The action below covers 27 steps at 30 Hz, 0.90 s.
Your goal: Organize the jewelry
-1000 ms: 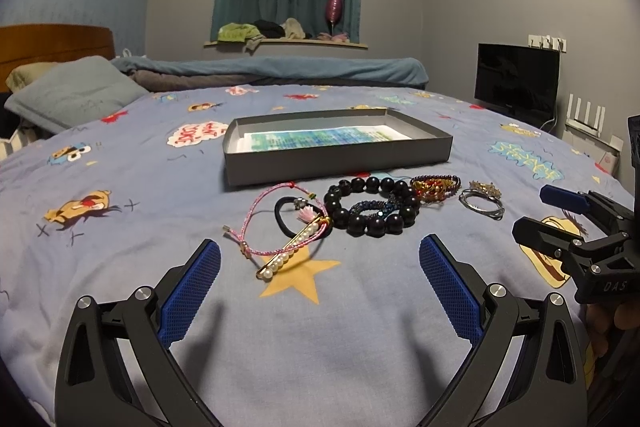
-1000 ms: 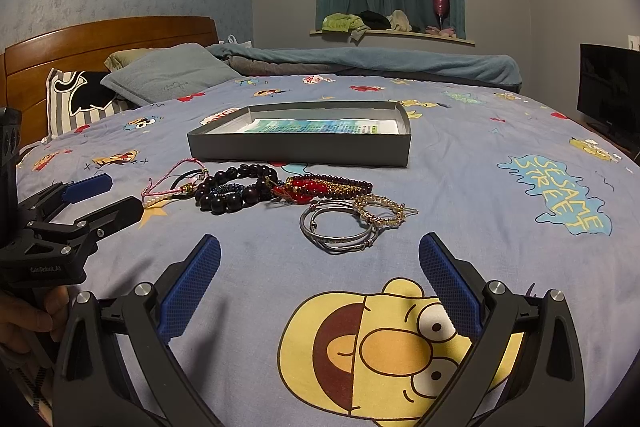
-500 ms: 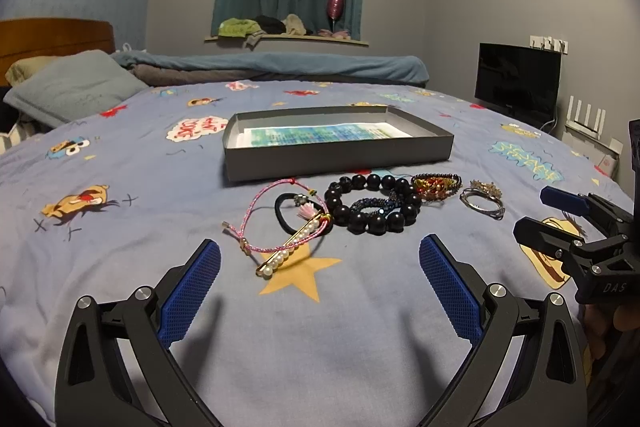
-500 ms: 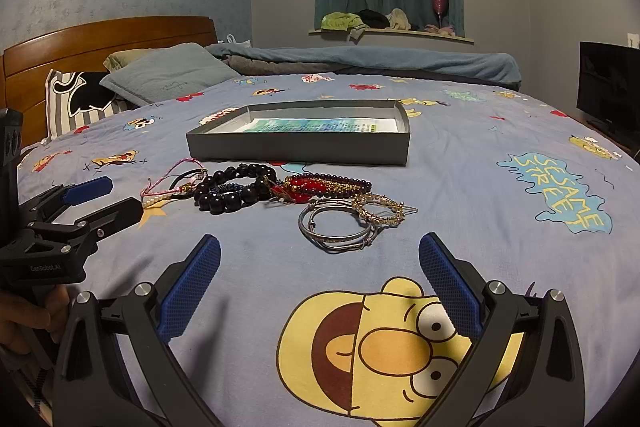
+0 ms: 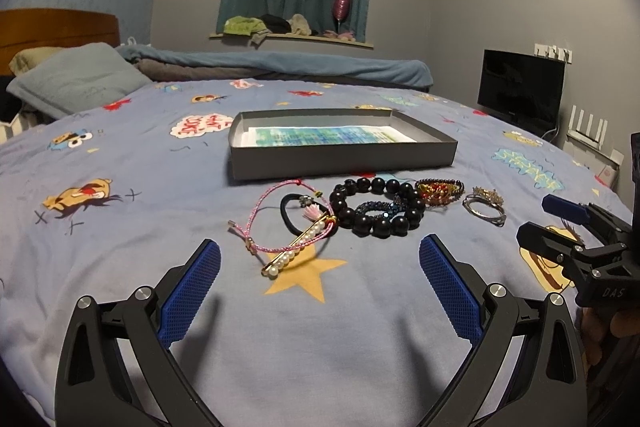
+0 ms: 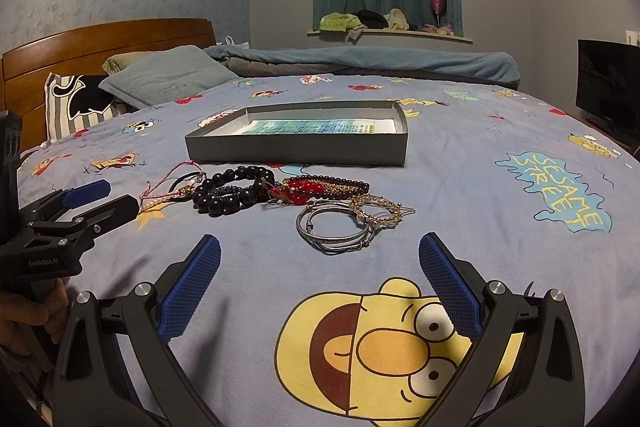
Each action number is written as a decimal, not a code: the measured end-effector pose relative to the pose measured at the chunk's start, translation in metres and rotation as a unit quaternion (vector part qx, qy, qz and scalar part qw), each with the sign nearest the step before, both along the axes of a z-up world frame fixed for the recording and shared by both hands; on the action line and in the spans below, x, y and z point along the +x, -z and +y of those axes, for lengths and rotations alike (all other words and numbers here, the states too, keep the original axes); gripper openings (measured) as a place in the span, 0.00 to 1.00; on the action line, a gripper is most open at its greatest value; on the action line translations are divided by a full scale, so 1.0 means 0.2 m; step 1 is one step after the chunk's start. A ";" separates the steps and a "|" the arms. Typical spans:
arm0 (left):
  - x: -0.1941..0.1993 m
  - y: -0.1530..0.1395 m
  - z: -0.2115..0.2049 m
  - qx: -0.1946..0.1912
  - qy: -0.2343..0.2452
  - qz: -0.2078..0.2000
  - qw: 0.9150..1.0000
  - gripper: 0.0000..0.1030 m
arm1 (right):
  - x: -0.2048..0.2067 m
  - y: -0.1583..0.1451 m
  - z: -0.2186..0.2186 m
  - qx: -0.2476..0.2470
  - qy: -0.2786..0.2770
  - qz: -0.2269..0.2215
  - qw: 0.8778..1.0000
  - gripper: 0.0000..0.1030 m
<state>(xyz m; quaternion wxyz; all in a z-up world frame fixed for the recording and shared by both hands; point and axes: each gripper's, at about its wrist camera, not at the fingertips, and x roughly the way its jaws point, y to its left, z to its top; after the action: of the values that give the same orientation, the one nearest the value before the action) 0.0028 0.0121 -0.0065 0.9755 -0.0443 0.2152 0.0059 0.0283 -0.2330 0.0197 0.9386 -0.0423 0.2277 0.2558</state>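
Note:
Several pieces of jewelry lie in a row on the bed in front of a shallow grey box (image 5: pixel 340 163) (image 6: pixel 296 150). From the left: a pink cord bracelet (image 5: pixel 262 205), a pearl bar clip (image 5: pixel 298 250), a black hair tie (image 5: pixel 290 217), a black bead bracelet (image 5: pixel 376 223) (image 6: pixel 228 201), a red and gold bracelet (image 5: pixel 438 191) (image 6: pixel 320 187), silver bangles (image 5: pixel 482 213) (image 6: pixel 336 233) and a gold chain bracelet (image 6: pixel 376 211). My left gripper (image 5: pixel 320 281) is open and empty, short of the pearl clip. My right gripper (image 6: pixel 320 281) is open and empty, short of the silver bangles.
The bed has a blue cartoon-print sheet (image 5: pixel 120 227). Pillows (image 6: pixel 168 79) and a wooden headboard (image 6: pixel 100 43) lie at the left. A folded blue blanket (image 5: pixel 288 63) runs along the far edge. A black monitor (image 5: pixel 522 89) stands at the right.
Both grippers have stayed open. The left view has shifted only slightly; the jewelry and box have not moved.

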 end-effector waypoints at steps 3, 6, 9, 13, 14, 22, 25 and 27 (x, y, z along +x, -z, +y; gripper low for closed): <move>0.00 -0.01 0.01 -0.001 0.000 0.001 1.000 0.96 | 0.00 0.00 0.00 0.001 0.000 0.001 1.000 0.95; 0.00 -0.01 0.01 -0.004 -0.003 0.000 1.000 0.96 | 0.00 -0.01 -0.01 0.004 0.001 0.002 1.000 0.95; 0.00 -0.01 0.02 -0.014 -0.006 0.002 1.000 0.96 | 0.00 -0.01 -0.01 0.005 0.001 0.002 1.000 0.95; 0.00 -0.02 0.04 -0.022 -0.002 0.007 1.000 0.96 | 0.01 -0.02 -0.01 0.007 0.001 0.004 1.000 0.95; 0.00 -0.02 0.04 -0.021 -0.003 0.007 1.000 0.96 | 0.01 -0.02 -0.01 0.008 0.001 0.005 1.000 0.95; 0.00 -0.03 0.06 -0.014 0.006 0.013 1.000 0.95 | 0.03 -0.02 -0.02 0.016 -0.001 0.017 1.000 0.95; 0.03 -0.05 0.09 -0.011 0.017 0.016 1.000 0.93 | 0.05 -0.03 -0.03 0.013 0.000 0.021 1.000 0.95; 0.06 -0.07 0.13 -0.020 0.024 0.021 0.999 0.84 | 0.07 -0.04 -0.03 0.016 -0.001 0.022 1.000 0.95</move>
<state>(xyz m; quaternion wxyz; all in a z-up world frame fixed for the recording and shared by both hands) 0.0155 0.0378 0.0084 0.9697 -0.0581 0.2363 -0.0206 0.0424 -0.2398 0.0282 0.9335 -0.0224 0.2441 0.2615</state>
